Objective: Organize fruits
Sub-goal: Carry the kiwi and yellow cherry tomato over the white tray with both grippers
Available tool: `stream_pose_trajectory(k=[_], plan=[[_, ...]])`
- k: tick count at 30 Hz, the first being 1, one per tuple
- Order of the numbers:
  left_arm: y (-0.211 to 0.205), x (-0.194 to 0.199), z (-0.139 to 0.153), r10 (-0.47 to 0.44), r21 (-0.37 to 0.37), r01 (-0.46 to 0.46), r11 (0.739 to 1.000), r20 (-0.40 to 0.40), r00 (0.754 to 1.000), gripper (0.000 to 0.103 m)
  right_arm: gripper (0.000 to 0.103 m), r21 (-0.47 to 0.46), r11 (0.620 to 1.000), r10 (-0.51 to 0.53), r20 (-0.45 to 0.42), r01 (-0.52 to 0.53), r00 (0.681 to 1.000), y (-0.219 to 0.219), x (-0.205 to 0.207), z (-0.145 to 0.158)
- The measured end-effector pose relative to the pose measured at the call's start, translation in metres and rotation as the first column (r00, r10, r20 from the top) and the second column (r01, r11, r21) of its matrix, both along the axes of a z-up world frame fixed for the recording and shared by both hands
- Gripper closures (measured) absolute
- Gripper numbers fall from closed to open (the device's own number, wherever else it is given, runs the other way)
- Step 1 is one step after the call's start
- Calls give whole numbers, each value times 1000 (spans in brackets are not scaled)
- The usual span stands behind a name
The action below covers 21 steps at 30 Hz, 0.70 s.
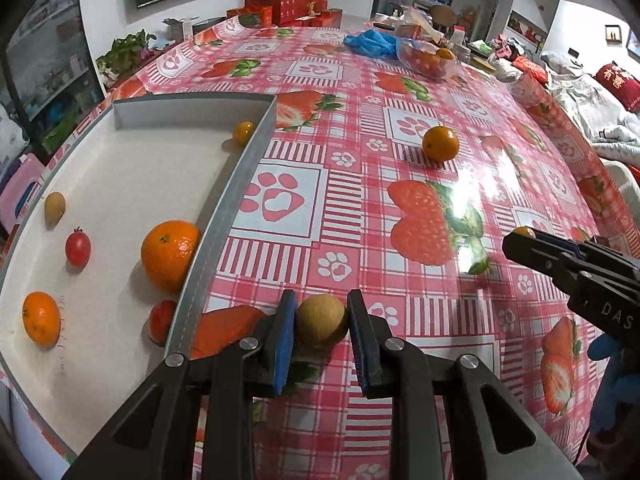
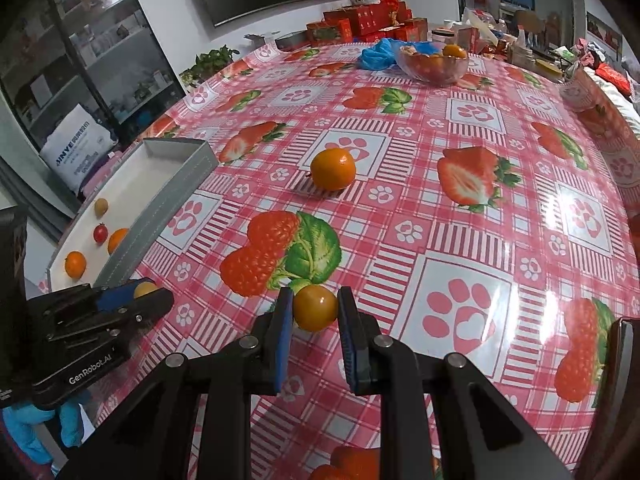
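Observation:
My left gripper is shut on a small tan-brown round fruit, just right of the grey tray's wall. The tray holds a big orange, a small orange, a red cherry tomato, a tan fruit, a small yellow-orange fruit and a half-hidden red fruit. My right gripper is shut on a small orange cherry tomato above the tablecloth. One loose orange lies on the table beyond it. The left gripper also shows at the lower left of the right wrist view.
A glass bowl with fruit and a blue plastic bag stand at the far side of the strawberry-print tablecloth. Red gift boxes are stacked behind. A hand in a blue glove holds the right gripper.

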<state>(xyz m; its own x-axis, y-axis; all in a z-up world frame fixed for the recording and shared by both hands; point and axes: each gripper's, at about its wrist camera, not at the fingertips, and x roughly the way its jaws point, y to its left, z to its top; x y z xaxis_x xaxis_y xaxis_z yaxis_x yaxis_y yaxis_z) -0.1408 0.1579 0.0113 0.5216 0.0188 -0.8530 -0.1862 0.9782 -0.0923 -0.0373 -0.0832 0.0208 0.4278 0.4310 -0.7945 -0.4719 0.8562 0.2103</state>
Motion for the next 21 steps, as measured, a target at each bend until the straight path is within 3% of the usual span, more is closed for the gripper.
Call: stream_pose_trajectory(k=[9,13,21], plan=[[-10,-1,-2,-15,81,14,997,11,1000,76,77,-97,995,13,37,-9,999,8,-7,-13],[-9,-2,-2,-11,75,10,997,14,1000,75,77,-132,991,23,61,-14,998,13,-9,-13],[-8,-6,2,-37,30,37,999,20,999,76,78,-47,999,6,18,-5,1000,1,-6,-4]])
